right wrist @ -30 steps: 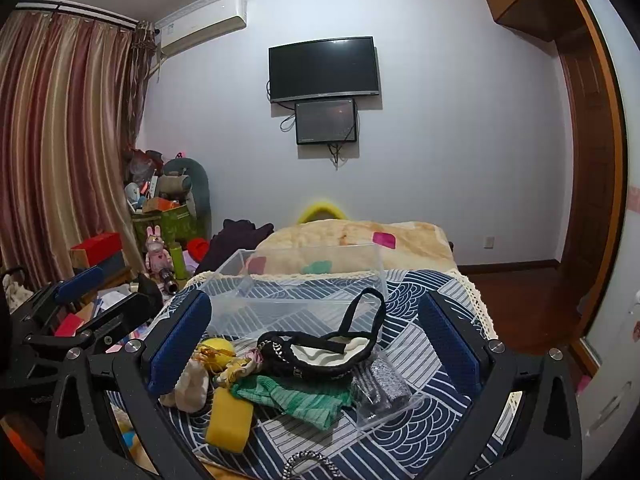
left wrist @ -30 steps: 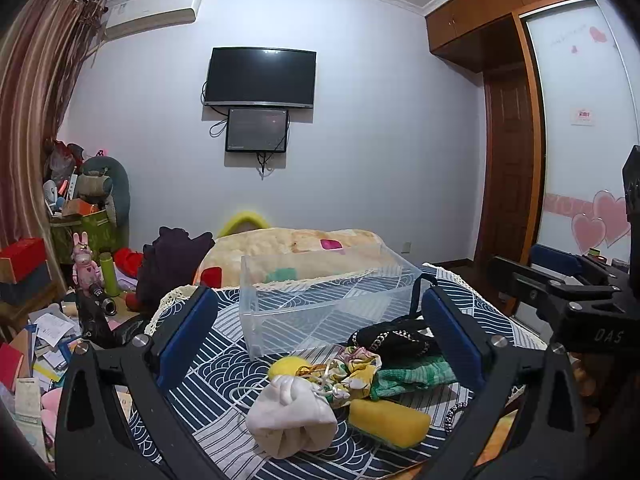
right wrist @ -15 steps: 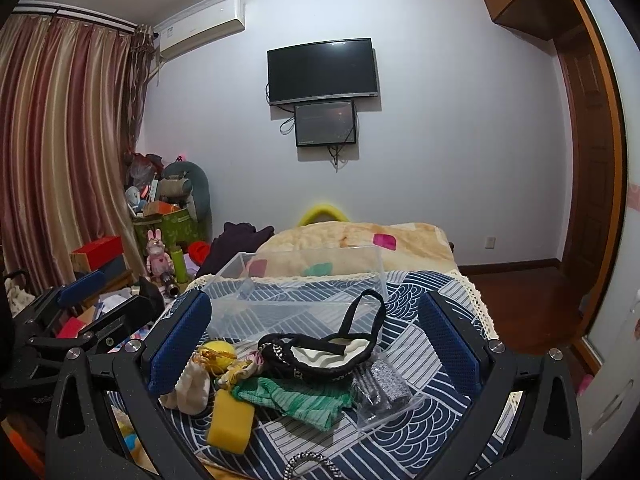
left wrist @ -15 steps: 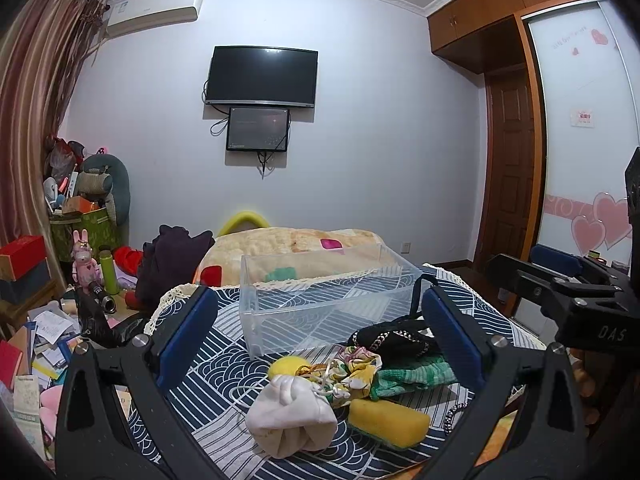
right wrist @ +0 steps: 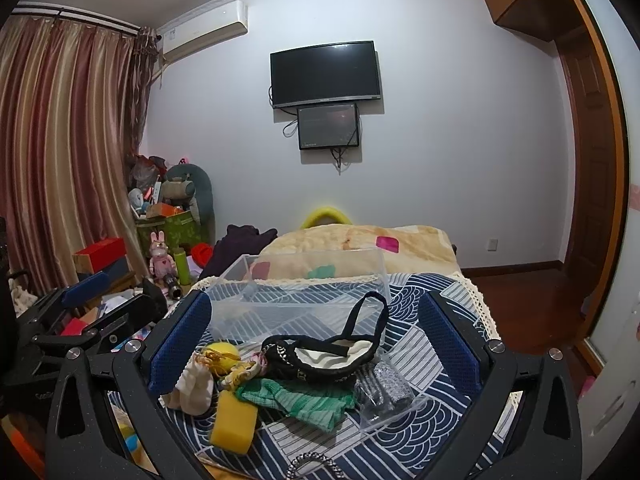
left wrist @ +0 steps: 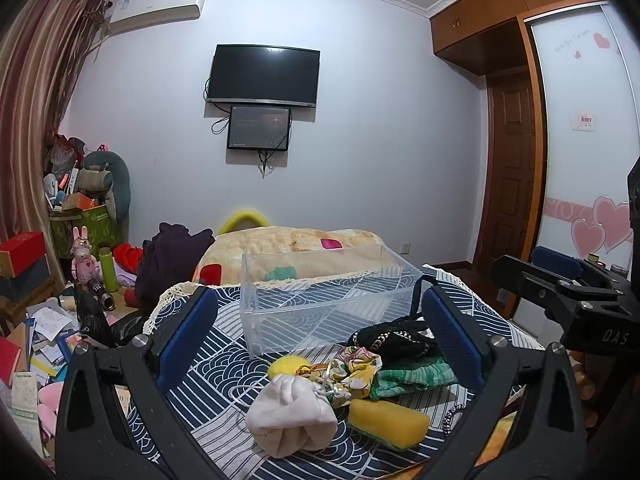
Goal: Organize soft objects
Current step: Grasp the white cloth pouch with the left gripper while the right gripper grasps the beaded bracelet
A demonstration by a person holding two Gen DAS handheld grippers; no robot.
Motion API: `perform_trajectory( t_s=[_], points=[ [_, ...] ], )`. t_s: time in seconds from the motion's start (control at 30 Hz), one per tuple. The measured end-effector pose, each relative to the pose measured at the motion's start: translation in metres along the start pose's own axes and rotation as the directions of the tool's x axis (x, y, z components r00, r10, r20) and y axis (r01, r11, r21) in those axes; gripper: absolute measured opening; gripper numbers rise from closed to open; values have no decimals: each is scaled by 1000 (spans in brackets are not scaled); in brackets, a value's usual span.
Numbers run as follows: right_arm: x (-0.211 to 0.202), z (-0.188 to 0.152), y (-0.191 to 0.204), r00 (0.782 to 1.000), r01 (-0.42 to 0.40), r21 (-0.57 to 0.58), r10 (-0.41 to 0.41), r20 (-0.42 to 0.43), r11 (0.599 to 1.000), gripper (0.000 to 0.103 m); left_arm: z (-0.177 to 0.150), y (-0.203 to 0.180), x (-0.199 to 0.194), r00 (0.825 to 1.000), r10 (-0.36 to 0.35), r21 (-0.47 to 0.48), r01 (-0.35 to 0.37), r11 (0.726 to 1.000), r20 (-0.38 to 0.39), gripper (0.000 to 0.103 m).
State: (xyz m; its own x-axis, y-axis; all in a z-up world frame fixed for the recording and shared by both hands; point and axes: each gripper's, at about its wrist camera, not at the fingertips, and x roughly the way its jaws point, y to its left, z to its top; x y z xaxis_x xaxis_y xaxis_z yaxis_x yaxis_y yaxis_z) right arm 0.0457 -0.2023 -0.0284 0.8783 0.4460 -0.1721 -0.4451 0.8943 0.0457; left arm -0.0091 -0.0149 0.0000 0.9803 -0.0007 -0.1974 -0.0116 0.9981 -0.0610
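Note:
A pile of soft things lies on a blue patterned table: a white drawstring pouch, a yellow sponge, a yellow ball, a floral cloth, a green cloth and a black bag. An empty clear plastic bin stands behind them. My left gripper is open above the pile. My right gripper is open too, facing the pile.
A small clear packet with grey items lies right of the pile. A bed with a beige blanket is behind the table. Boxes, toys and papers clutter the floor at left. A wardrobe and door stand at right.
Both grippers have barely shifted. Nothing was taken hold of or moved.

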Motion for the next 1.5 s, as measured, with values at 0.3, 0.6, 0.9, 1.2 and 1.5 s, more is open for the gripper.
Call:
perform_trajectory(
  t_s=[0.3,0.6,0.9,1.2,1.5],
  points=[
    [1,-11,-1,1000,5,-5,-5,-24,1000,103,-13,13,8,996,-30,-42,27,999,-78,103],
    [15,-40,-8,981,-4,-15,1,-192,1000,70,-44,19,15,978,-40,-57,29,998,-204,84],
    [34,-86,-8,910,-58,-18,46,-411,998,64,-67,19,19,961,27,-12,-32,999,-275,86],
    [46,-102,-6,874,-63,-36,38,-484,997,36,-73,26,33,945,-6,-56,-13,998,-326,98],
    [42,-98,-21,880,-72,43,84,-468,996,11,-68,23,54,950,39,-24,-49,999,-309,94]
  ],
)
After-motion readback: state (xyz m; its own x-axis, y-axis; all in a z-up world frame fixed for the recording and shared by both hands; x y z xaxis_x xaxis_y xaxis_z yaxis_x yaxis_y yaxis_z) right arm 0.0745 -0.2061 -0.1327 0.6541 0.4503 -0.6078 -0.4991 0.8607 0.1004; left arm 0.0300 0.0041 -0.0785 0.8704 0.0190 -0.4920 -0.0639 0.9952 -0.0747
